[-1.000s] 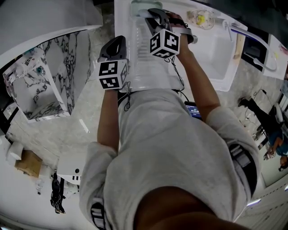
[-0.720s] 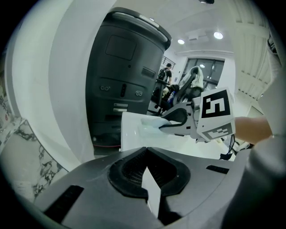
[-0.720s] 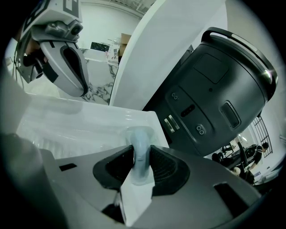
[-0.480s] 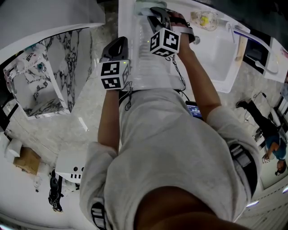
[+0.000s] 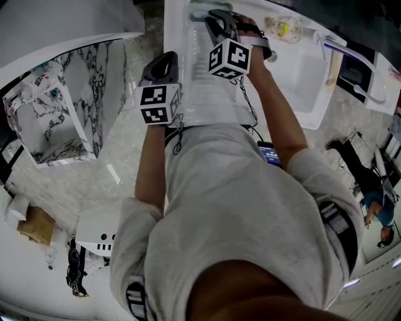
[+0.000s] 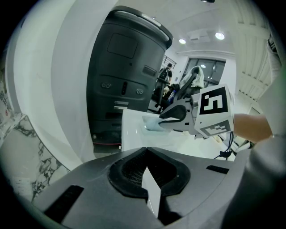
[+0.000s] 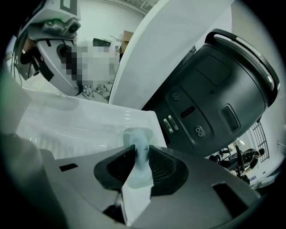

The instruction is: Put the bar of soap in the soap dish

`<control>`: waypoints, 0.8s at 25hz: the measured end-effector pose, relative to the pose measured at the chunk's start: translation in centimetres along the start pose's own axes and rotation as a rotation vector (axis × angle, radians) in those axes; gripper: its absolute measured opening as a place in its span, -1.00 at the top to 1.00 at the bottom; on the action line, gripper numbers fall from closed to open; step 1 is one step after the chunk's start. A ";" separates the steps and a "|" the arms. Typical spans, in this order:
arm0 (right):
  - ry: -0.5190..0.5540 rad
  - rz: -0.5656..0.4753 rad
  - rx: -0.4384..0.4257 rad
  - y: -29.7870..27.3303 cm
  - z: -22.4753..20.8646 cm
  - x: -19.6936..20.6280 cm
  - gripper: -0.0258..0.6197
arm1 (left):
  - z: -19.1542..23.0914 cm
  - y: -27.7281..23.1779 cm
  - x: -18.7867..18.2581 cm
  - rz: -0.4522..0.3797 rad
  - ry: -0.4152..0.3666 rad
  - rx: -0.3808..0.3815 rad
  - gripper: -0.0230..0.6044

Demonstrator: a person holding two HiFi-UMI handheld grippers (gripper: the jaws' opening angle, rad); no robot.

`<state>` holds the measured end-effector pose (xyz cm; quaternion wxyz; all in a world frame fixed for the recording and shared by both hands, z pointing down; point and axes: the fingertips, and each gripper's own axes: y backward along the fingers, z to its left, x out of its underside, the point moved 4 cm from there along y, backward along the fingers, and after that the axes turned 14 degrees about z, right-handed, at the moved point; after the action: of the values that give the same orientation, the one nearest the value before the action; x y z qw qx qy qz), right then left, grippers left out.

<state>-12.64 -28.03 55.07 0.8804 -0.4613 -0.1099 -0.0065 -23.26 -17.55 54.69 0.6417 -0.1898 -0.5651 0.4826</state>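
Observation:
A pale blue-green bar of soap (image 7: 143,142) stands upright between the pads of my right gripper (image 7: 140,151), whose jaws have just been closing and now press on it. In the head view that gripper (image 5: 213,17) reaches to the far end of the white counter (image 5: 213,100), by a pale green shape (image 5: 202,8). I cannot tell a soap dish apart from the soap there. From the left gripper view the soap (image 6: 153,125) shows at the right gripper's tips. My left gripper (image 6: 146,150) is shut and empty, hovering at the counter's left edge (image 5: 166,57).
A white sink basin (image 5: 301,69) lies right of the counter, with a clear dish holding something yellow (image 5: 282,26) behind it. A large black rounded machine (image 7: 214,98) stands just beyond the counter's far edge. A marble-patterned box (image 5: 69,119) sits on the floor to the left.

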 end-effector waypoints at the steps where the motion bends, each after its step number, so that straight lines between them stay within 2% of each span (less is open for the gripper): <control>1: 0.006 0.001 0.001 0.0 0.1 0.0 0.63 | 0.0 0.0 0.0 0.002 0.000 0.000 0.87; 20: 0.035 0.041 0.002 0.6 1.8 0.2 0.67 | -0.1 -0.9 -0.4 0.012 -0.008 0.013 0.87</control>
<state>-12.69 -26.18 55.62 0.8826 -0.4623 -0.0853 0.0036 -22.80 -18.32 55.16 0.6378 -0.1870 -0.5632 0.4910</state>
